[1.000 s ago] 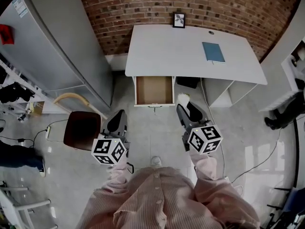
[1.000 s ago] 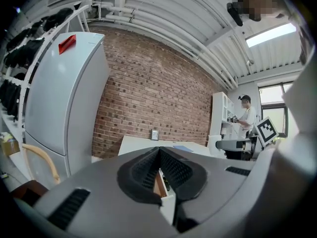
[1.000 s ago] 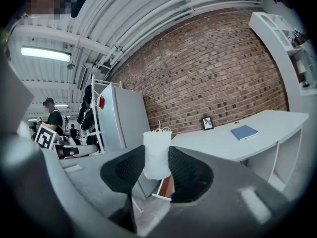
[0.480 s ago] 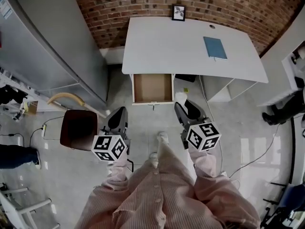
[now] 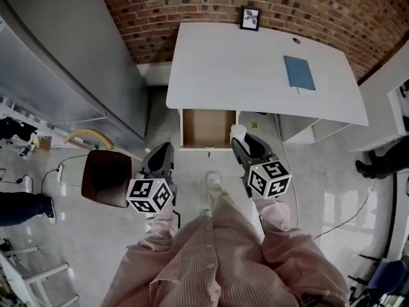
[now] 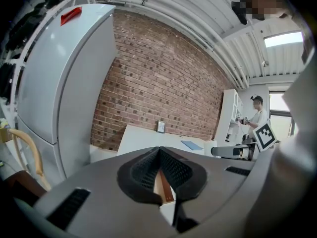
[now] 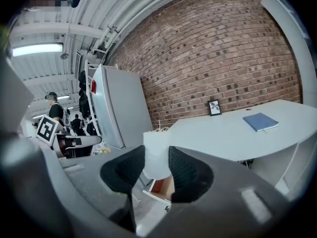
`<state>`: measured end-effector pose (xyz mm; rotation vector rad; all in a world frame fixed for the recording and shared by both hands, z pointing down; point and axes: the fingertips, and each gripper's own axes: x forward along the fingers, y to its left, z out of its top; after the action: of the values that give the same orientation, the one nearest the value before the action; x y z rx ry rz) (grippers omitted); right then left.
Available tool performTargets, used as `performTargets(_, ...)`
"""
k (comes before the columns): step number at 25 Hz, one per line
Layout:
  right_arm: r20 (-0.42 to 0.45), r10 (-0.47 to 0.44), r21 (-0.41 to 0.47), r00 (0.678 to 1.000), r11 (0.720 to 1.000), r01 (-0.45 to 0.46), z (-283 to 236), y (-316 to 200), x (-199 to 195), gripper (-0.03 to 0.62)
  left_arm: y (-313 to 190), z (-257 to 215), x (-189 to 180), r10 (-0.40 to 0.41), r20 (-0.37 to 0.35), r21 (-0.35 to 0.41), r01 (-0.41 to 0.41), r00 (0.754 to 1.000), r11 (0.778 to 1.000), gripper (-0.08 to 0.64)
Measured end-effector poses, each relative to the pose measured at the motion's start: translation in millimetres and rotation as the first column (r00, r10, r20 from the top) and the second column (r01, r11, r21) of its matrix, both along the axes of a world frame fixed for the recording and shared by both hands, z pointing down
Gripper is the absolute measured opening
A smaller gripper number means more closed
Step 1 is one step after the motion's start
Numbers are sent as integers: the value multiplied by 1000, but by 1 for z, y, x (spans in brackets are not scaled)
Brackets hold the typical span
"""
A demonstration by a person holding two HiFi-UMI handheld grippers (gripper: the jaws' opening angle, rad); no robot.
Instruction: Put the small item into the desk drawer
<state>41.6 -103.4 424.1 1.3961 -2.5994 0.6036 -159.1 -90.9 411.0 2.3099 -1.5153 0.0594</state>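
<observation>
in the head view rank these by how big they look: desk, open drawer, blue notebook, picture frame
1. desk
2. open drawer
3. blue notebook
4. picture frame, which stands upright and is seen from above, so it may look smaller than it is

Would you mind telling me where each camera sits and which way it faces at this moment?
Head view: on the person's head, looking steeply down at the desk and open drawer; sleeves, left hand-held gripper and right hand-held gripper show.
Left gripper view: rides the left hand-held gripper, looking along its shut jaws toward desk and brick wall.
Right gripper view: rides the right hand-held gripper, looking along jaws shut on a white item, toward the desk.
Shared: all three show the desk, blue notebook and picture frame.
</observation>
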Motion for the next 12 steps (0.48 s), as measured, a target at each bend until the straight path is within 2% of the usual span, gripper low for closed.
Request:
performTargets(4,-19,-49,-37,999,998,49,18,-26,-6,144,-26,14,5,0,4,-40,0,1000,999,0)
performTargets(12,-55,-151,-139,987,980,142,62,-59,-16,144,-61,62,15,-31,-23,-174,26,999,984,0)
